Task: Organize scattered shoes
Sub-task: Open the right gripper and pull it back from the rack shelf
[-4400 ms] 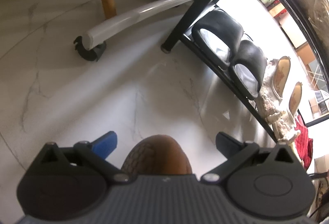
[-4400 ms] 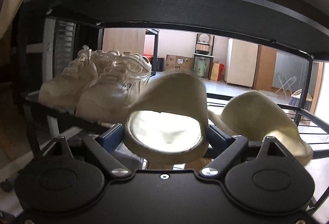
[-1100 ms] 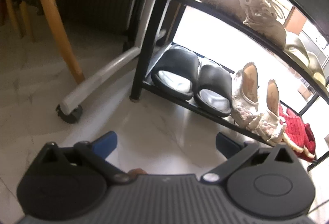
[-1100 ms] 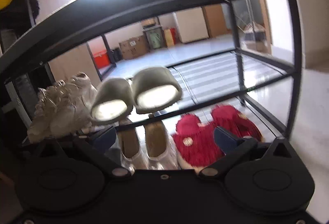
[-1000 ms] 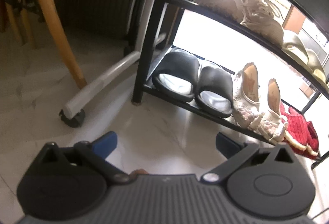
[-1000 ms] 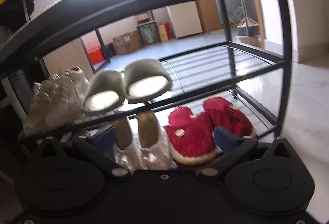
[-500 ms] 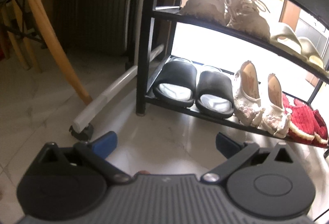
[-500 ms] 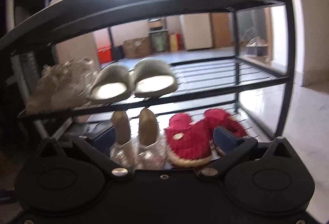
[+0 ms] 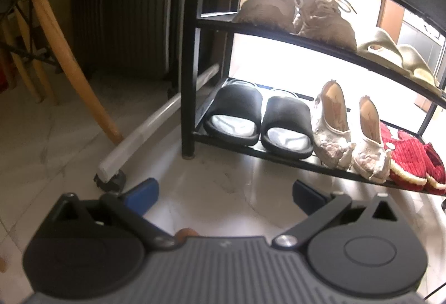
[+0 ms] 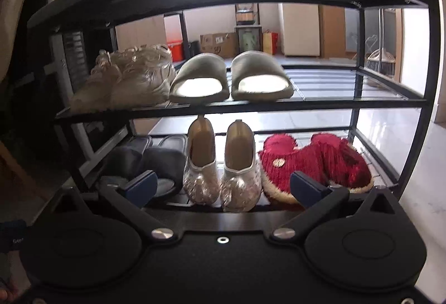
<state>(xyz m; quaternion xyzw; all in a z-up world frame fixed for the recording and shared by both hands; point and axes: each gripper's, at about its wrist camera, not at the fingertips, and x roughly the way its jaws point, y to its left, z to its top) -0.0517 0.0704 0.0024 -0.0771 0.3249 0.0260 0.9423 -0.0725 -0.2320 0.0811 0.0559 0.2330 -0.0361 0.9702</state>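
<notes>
Both claws have pulled back from the shoe rack (image 10: 395,106). Right claw (image 10: 223,187) spread wide and empty, lower centre of frame; 4.4 s ago it gripped one beige slide, which now sits paired with its mate as beige slides (image 10: 231,78) mid-frame on the middle shelf, just beside the cream sneakers (image 10: 128,75) at left. Left claw (image 9: 225,192) also spread, holding nothing, over bare floor (image 9: 50,147) at bottom of frame.

Lower shelf in right view: black slides (image 10: 156,159) lower left, white flats (image 10: 223,164) centre, red fuzzy slippers (image 10: 315,161) right. All pairs look aligned, toes out.

Earlier the rack filled the right view up close; now the whole rack shows. No loose shoes visible on the floor, so the task looks finished or nearly so.
</notes>
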